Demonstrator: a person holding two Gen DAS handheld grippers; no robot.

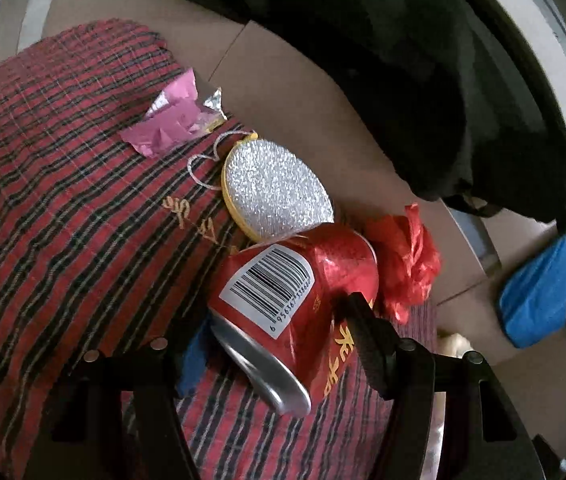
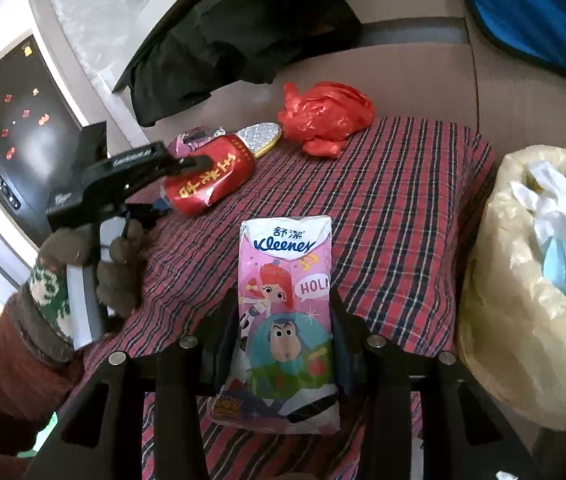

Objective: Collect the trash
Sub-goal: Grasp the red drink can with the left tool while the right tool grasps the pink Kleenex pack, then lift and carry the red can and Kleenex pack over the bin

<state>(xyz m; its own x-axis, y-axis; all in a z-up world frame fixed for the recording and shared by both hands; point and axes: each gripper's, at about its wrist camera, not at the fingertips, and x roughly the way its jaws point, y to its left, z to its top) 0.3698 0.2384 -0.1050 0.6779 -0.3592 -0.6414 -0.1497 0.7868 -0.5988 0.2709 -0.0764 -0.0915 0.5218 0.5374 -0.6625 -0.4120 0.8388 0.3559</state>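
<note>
Red aluminium can [image 1: 283,304], dented and lying on its side on the plaid cloth [image 1: 63,220] that covers the worktop, its silver rim toward the left wrist camera. The left gripper [image 1: 275,344] straddles it with fingers [image 1: 367,332] spread wide; one finger lies against the can's printed side, the other is set off from the rim on the far side, so the can is bracketed but not yet clamped. Just behind the can lie a silver glitter disc [image 1: 275,196] with a cord, a pink wrapper [image 1: 171,128] and a crumpled red plastic bag [image 1: 403,260].

The right gripper [image 2: 285,320] holds a pink tissue packet [image 2: 287,312] lengthwise, its fingers closed on the packet's two long edges above the cloth. A lined trash bin [image 2: 531,320] stands just beside the worktop's right edge, already holding paper and plastic.

To do the step well: centre the left fingers across the can's round body rather than on its tapered end, since a dented, smooth cylinder is likely to roll or squirt out. Close firmly, lift straight off the cloth to avoid dragging the fabric or the disc's cord. The packet, being soft, probably needs only to be carried over the bin's mouth and let go.
</note>
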